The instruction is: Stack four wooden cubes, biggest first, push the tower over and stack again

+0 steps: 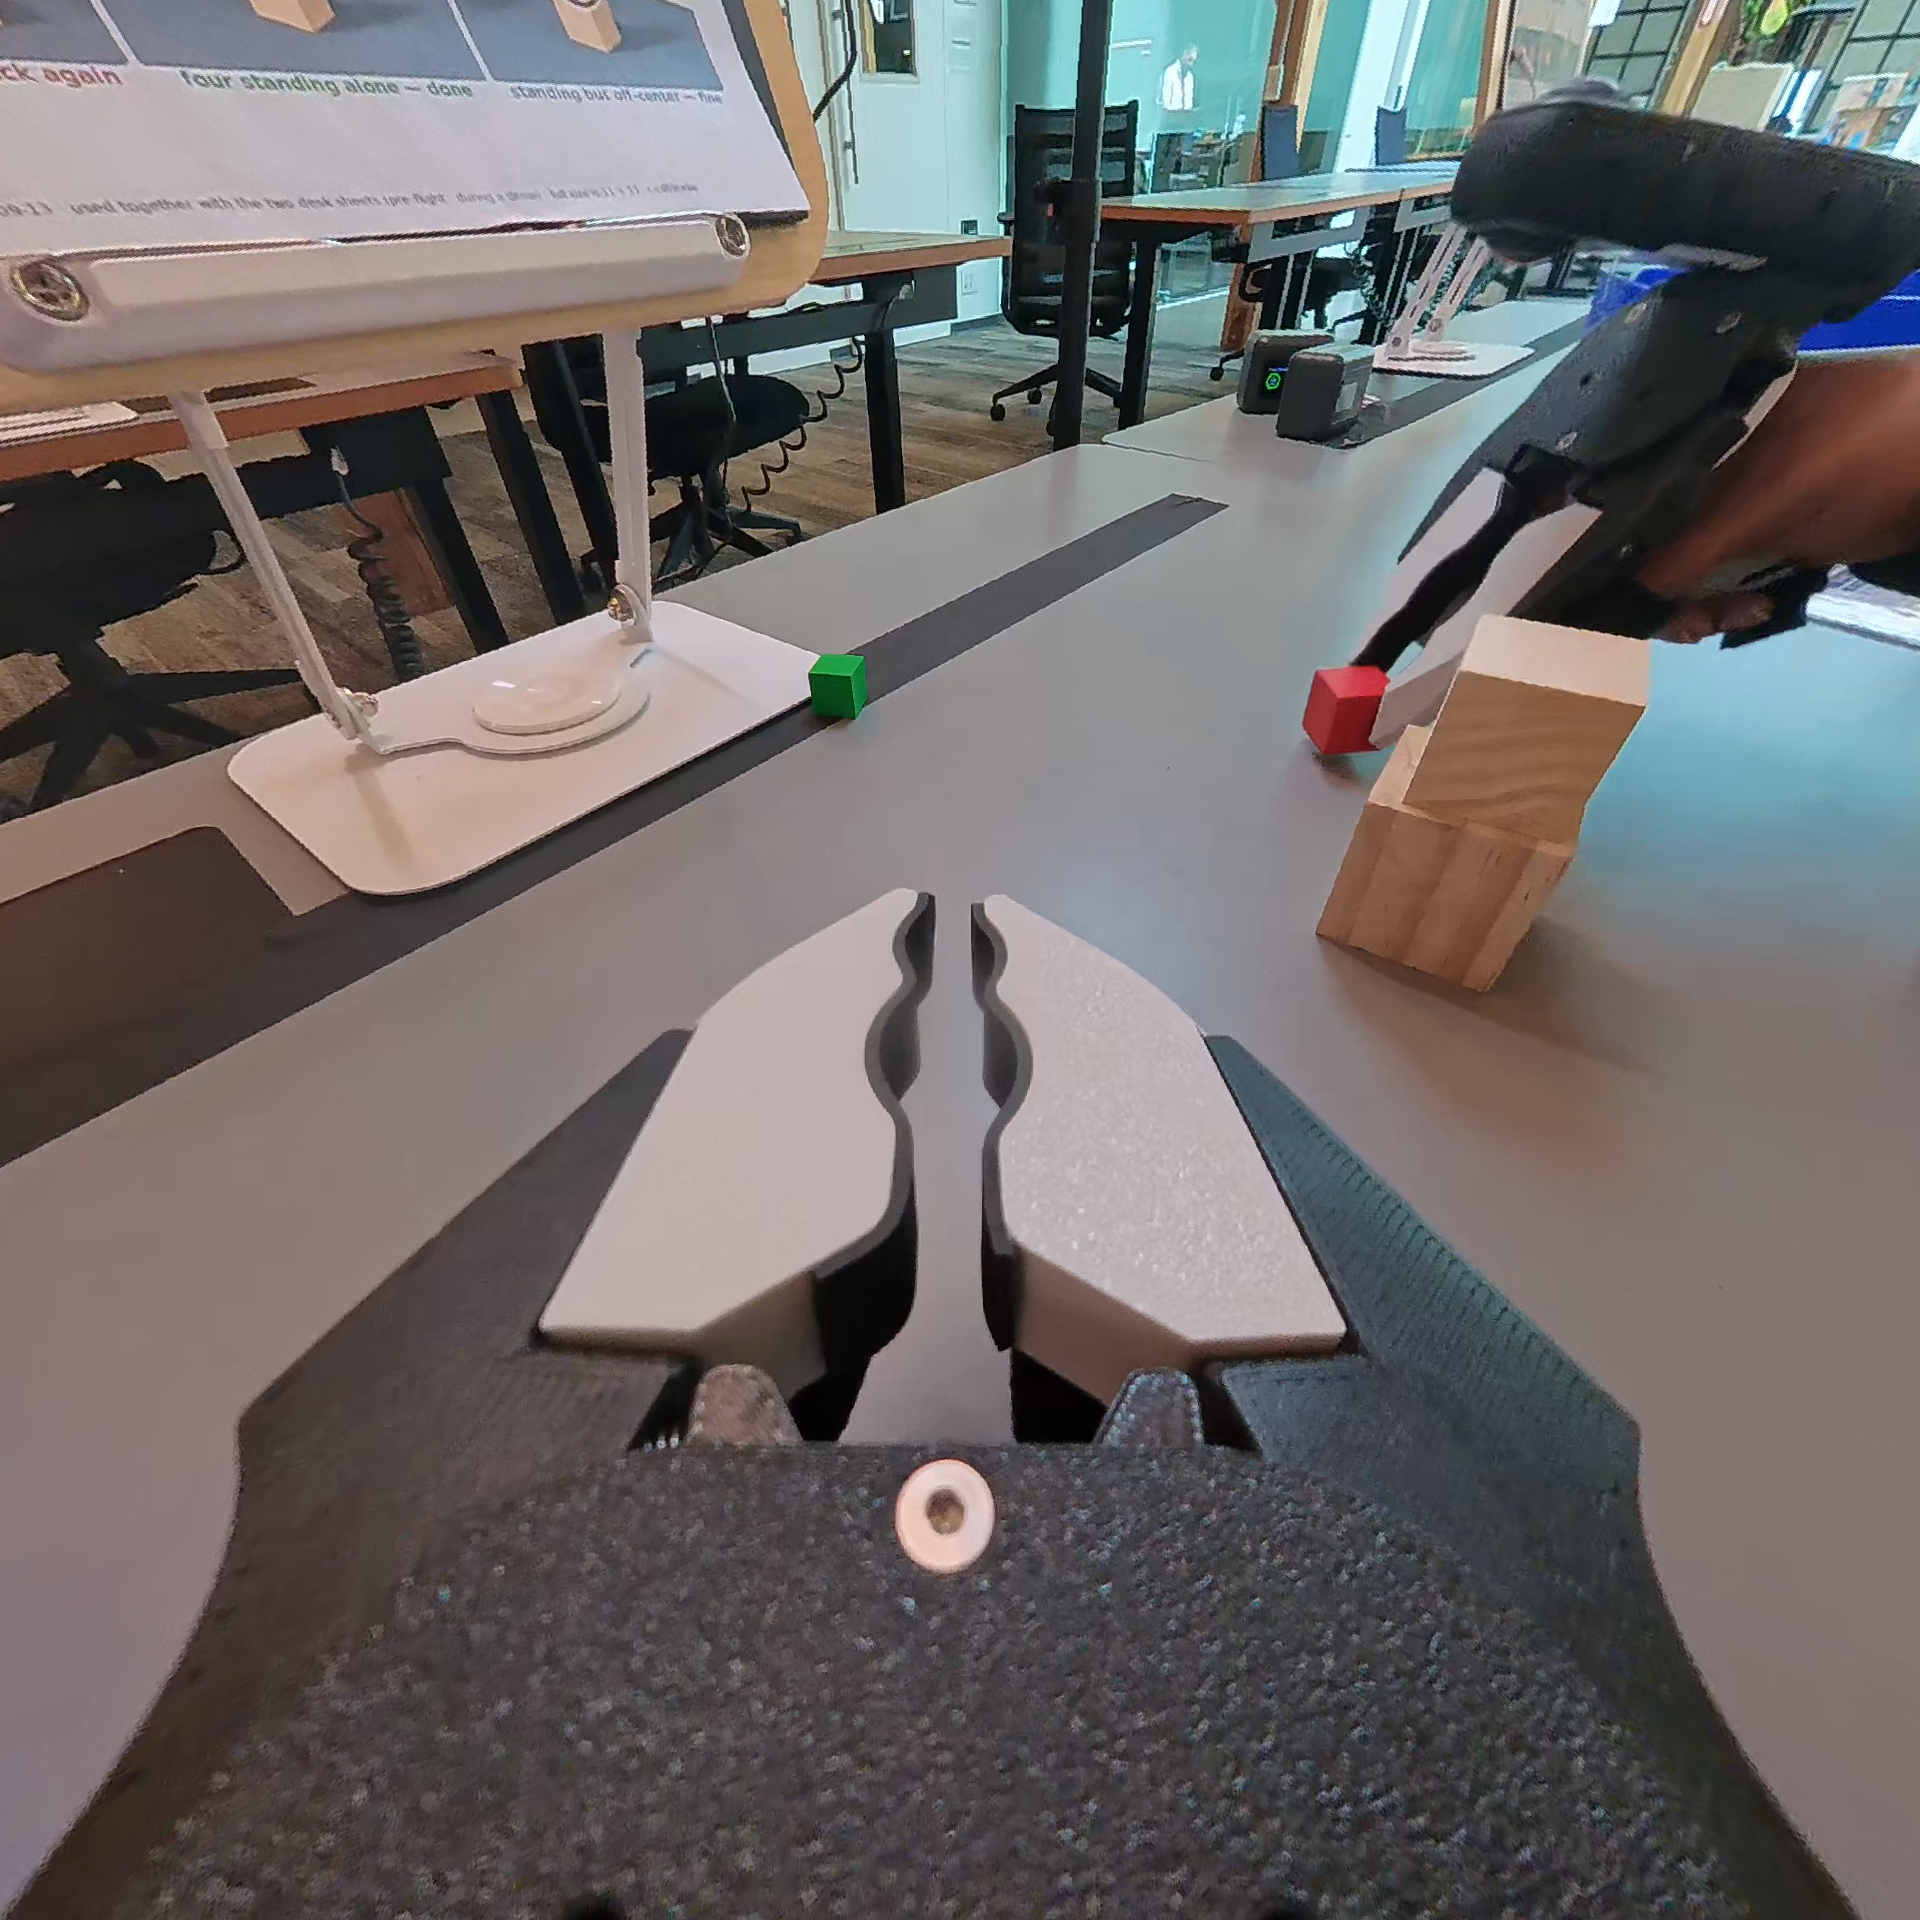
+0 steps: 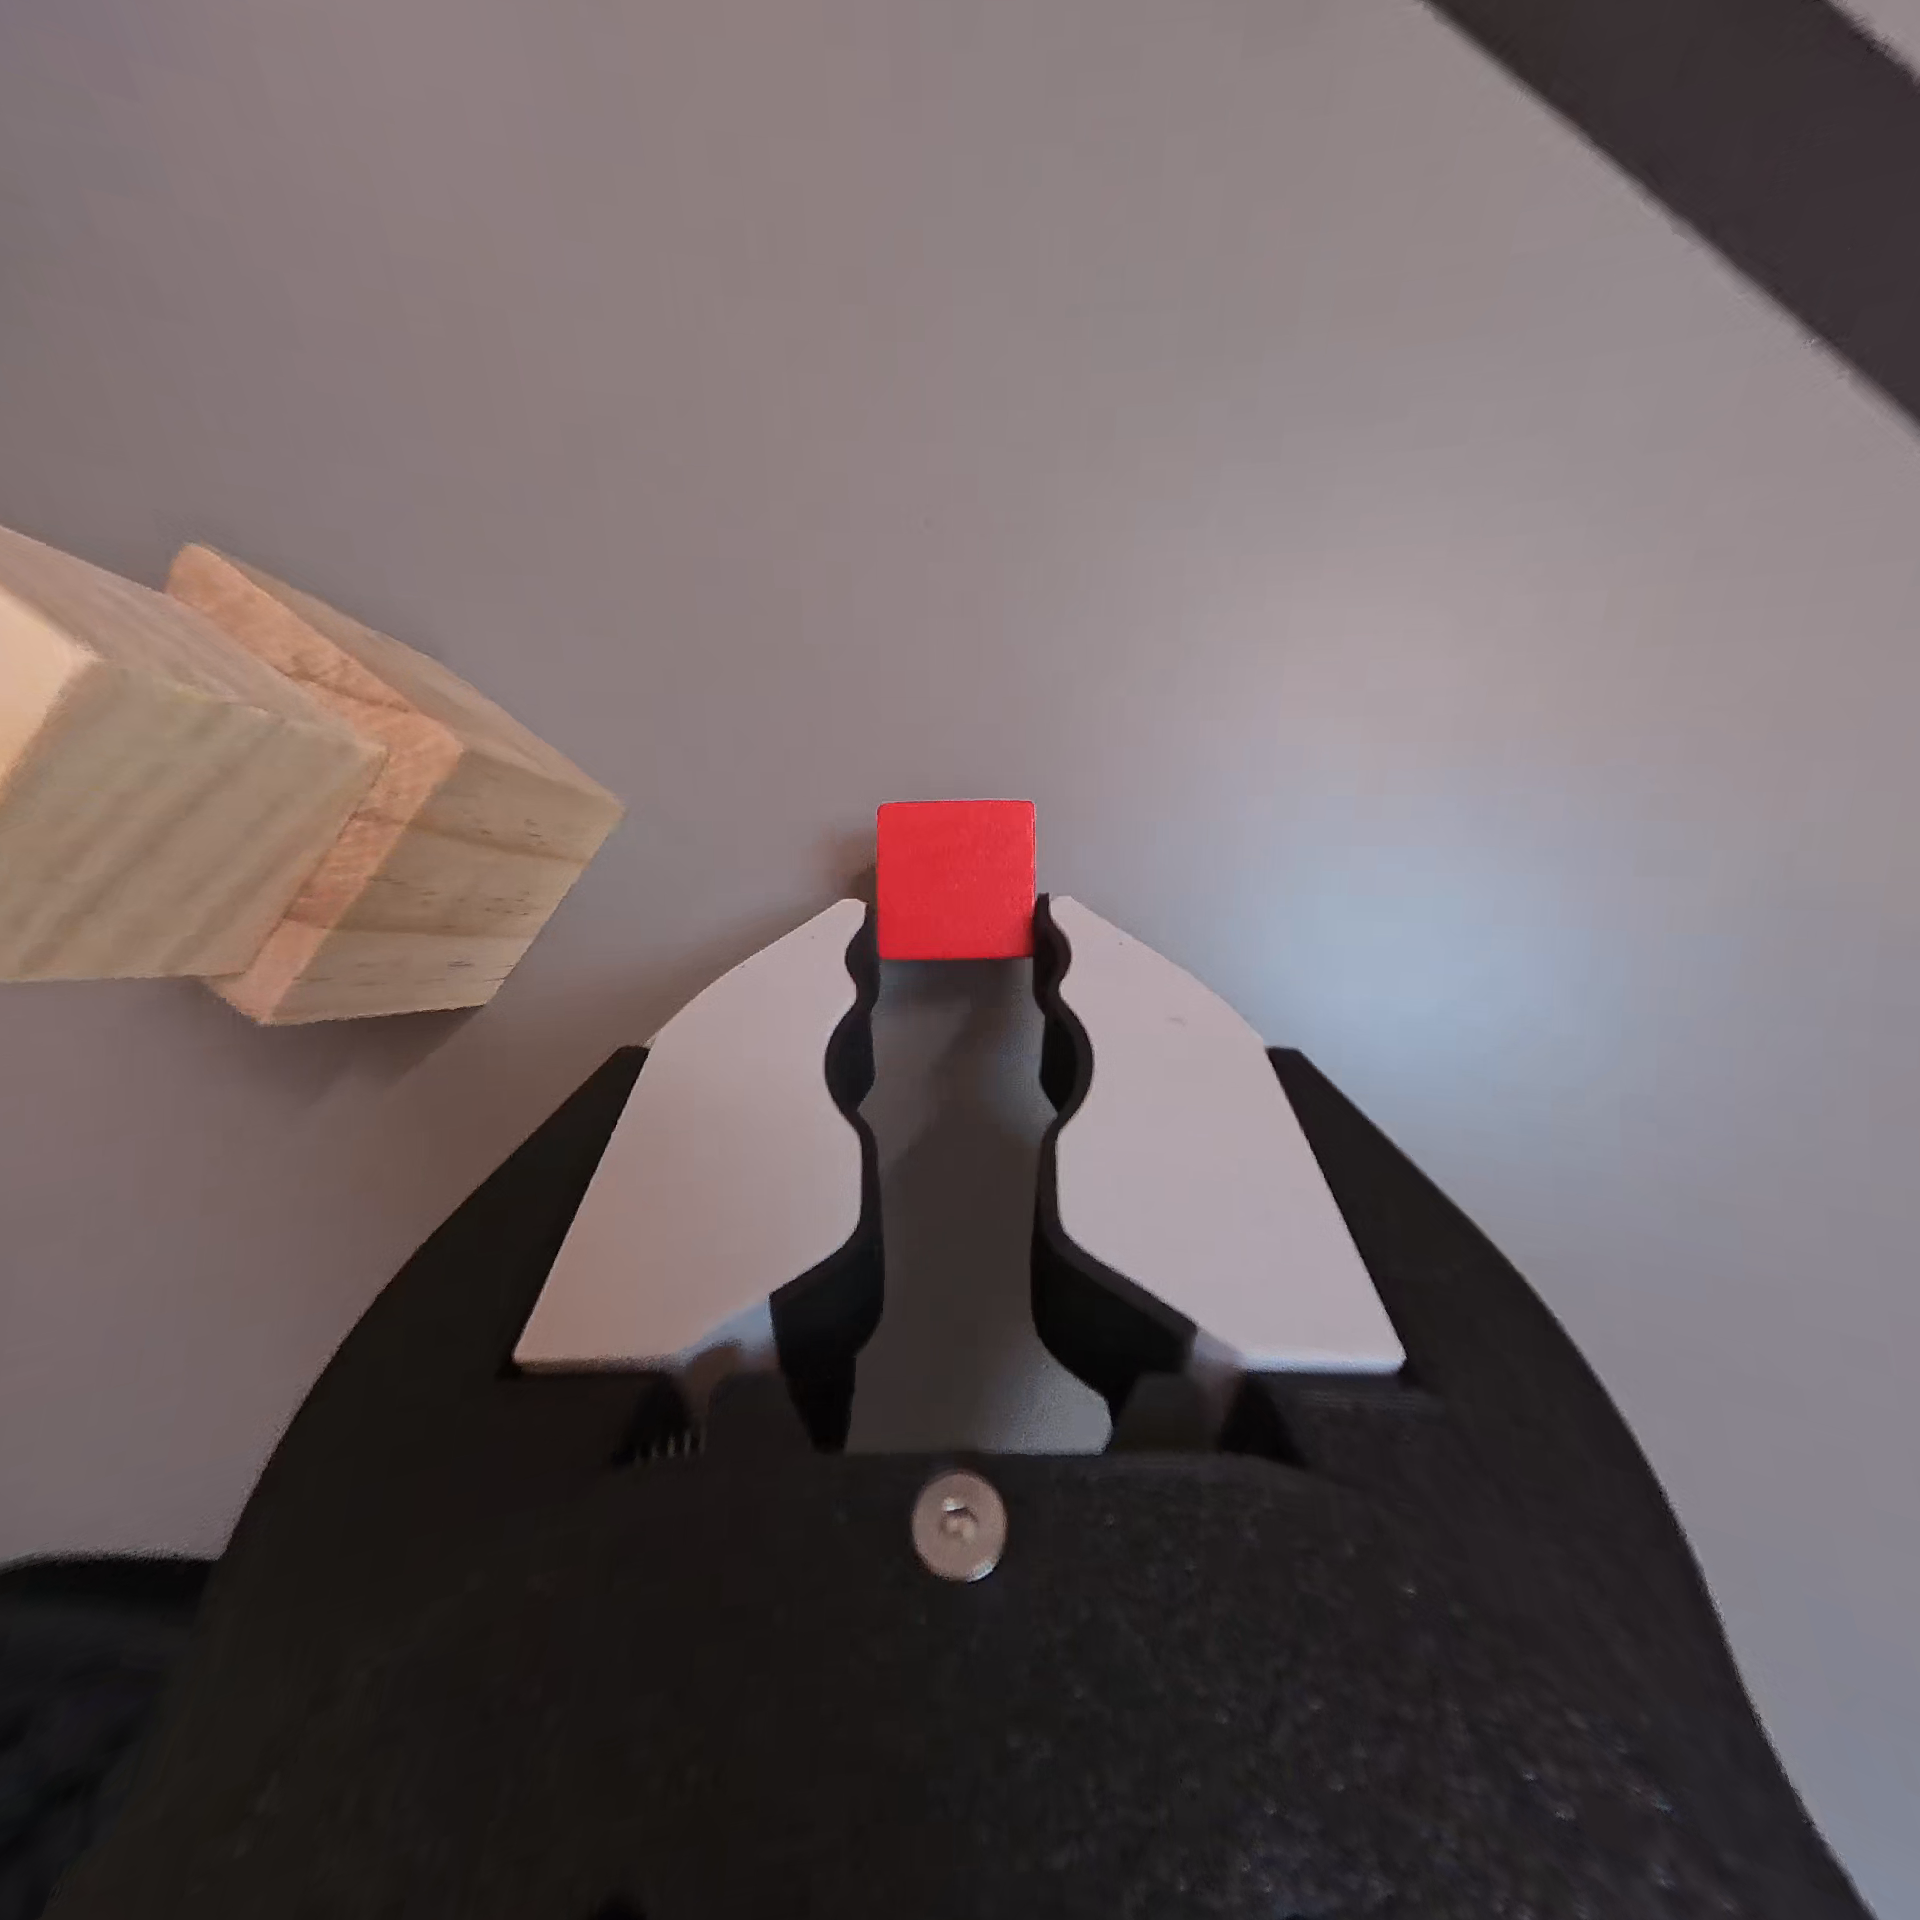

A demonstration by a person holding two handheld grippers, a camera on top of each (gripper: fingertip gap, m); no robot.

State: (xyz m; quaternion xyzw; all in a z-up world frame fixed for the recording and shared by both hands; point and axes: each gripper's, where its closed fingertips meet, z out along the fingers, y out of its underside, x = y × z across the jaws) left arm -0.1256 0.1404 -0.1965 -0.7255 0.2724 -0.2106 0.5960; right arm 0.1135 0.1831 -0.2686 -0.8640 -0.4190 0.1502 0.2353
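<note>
1. Our right tongs (image 2: 956, 914) are closed on a small red cube (image 2: 956, 878), the tips of both pads pressing its two sides; the cube sits low, at or just above the grey table (image 2: 1351, 623).
2. In the right wrist view, at nine o'clock from the red cube, two pale wooden blocks (image 2: 343, 831) stand stacked, the upper one turned askew on the lower. They are near the tongs but apart from them.
3. From the left wrist view the stacked wooden blocks (image 1: 1475, 810) stand in front of the right tongs (image 1: 1382, 696) and hide part of one finger; the red cube (image 1: 1343, 709) shows just beside the stack, at its ten o'clock.
4. Our left tongs (image 1: 953, 914) are nearly closed, only a thin slit between the pads, and have hold of nothing; they hover over bare table.
5. At eleven o'clock from the left tongs a small green cube (image 1: 837, 685) rests on a dark strip (image 1: 1039, 582) that runs across the table, touching or just beside the white base of a stand (image 1: 499, 758) that carries a printed sheet (image 1: 364, 114).
6. Beyond the table we see office chairs and desks.
</note>
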